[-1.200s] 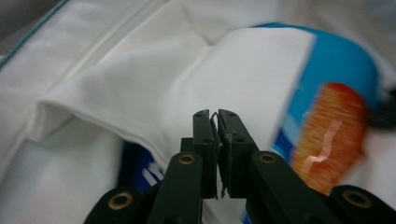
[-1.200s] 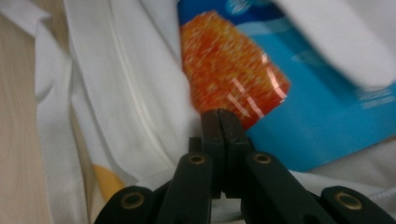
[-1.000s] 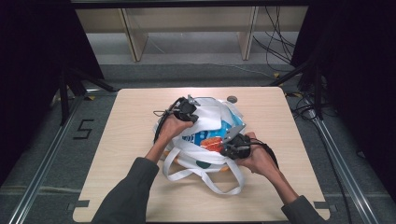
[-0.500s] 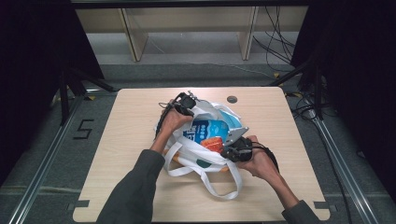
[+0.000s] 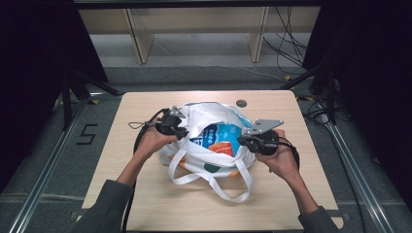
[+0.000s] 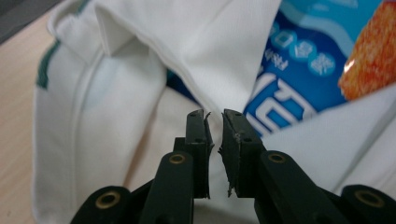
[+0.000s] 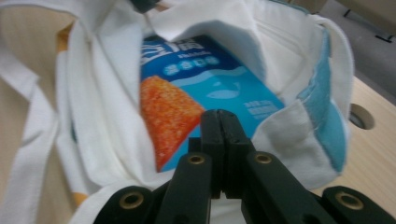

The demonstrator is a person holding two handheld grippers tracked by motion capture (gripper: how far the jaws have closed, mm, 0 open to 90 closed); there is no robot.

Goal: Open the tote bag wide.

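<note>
The white cloth bag (image 5: 214, 145) lies near the middle of the table (image 5: 145, 194), its mouth pulled apart toward both sides. The fabric is white with teal edging and an orange patch low on its near side; two white strap handles (image 5: 214, 182) lie loose on the tabletop in front of it. Inside the bag rests a blue snack packet (image 5: 216, 138) printed with white characters and an orange picture; the bag's rim covers its lower part. The left gripper (image 6: 215, 116) sits at the bag's left rim; its jaws have just been opening and now stand a narrow slit apart, with no cloth pressed between the pads. The right gripper (image 7: 220, 116) holds at the bag's right rim with its jaws fully closed; whether cloth is pinched between them cannot be told. A round hole (image 5: 241, 103) is set in the table behind the bag.
</note>
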